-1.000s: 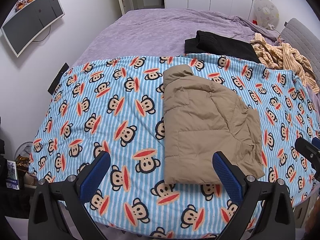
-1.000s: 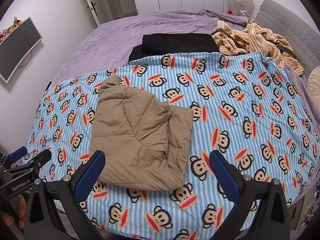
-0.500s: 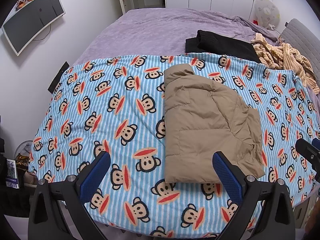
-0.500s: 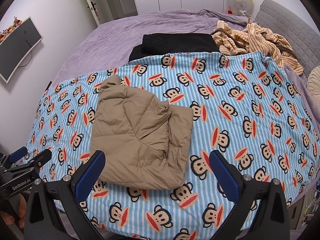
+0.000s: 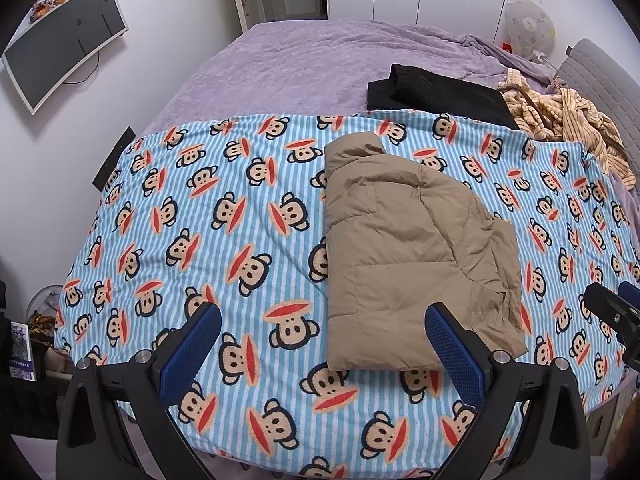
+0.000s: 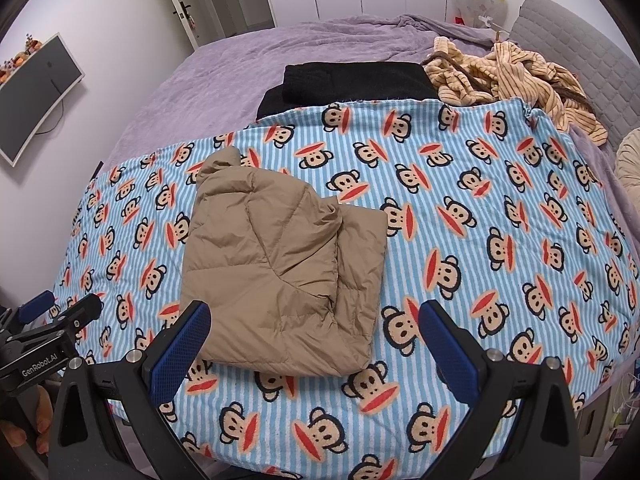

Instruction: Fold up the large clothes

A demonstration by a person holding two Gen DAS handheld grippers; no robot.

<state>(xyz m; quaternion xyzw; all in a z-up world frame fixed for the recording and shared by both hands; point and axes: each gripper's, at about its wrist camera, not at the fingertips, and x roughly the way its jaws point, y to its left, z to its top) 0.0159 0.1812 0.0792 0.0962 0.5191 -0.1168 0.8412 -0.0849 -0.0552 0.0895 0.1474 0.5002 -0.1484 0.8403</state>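
A tan padded jacket (image 5: pixel 408 256) (image 6: pixel 280 272) lies folded into a compact block on the blue striped monkey-print blanket (image 5: pixel 224 240) (image 6: pixel 480 240). My left gripper (image 5: pixel 320 344) hovers open above the blanket's near edge, its right finger just over the jacket's near corner, holding nothing. My right gripper (image 6: pixel 316 340) is open too, held above the jacket's near edge, with empty fingers. Each gripper shows at the edge of the other's view.
A folded black garment (image 5: pixel 436 92) (image 6: pixel 352 80) and a crumpled yellow striped garment (image 5: pixel 568 120) (image 6: pixel 512 76) lie behind the blanket on the purple bedspread (image 5: pixel 304 60). A monitor (image 5: pixel 60 60) hangs on the left wall. A grey headboard (image 6: pixel 580 52) is on the right.
Both grippers stay open and nearly still; the jacket has not moved. The left view has shifted very slightly.
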